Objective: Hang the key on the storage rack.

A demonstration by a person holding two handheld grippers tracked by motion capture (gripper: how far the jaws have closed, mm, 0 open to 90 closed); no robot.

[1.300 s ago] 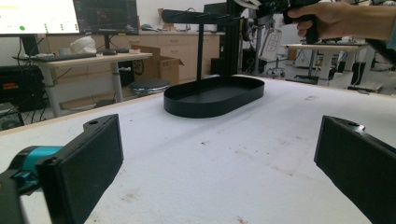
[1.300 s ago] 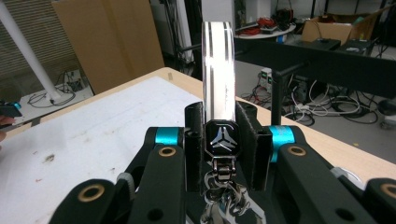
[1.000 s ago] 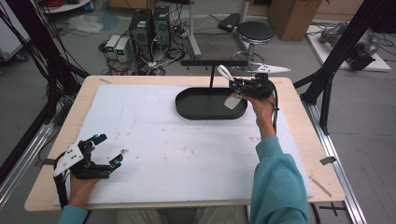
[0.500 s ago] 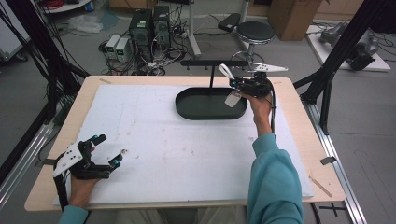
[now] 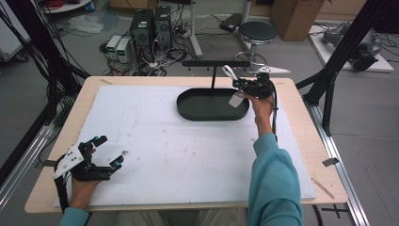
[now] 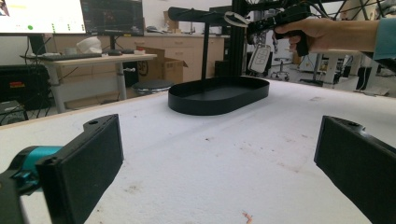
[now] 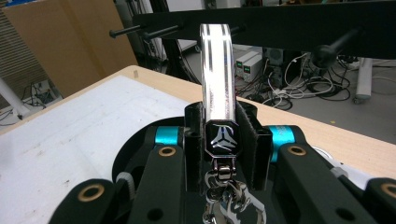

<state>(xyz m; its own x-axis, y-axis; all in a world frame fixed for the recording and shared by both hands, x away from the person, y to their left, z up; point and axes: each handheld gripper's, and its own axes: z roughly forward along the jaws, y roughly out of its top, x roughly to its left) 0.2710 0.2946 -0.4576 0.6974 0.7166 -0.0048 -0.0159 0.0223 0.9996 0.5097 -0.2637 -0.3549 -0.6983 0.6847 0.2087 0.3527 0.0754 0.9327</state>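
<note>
The right gripper [image 5: 240, 87] clamps a keychain strap [image 7: 217, 88] (tag hanging below) just beside the rack bar [image 5: 215, 63], above the black tray [image 5: 188, 101]; the left gripper [image 5: 104, 150] rests wide open on the bench [image 5: 301, 136]

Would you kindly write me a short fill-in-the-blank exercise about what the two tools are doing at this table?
1. The right tool is shut on a white ____ strap with a metal clasp and chain.
2. The hooked rack stands on a black ____ tray.
3. The left tool rests on the white mat with its jaws ____.
4. In the high view, a white tag hangs ____ the right tool.

Missing words: keychain; oval; open; below
</note>
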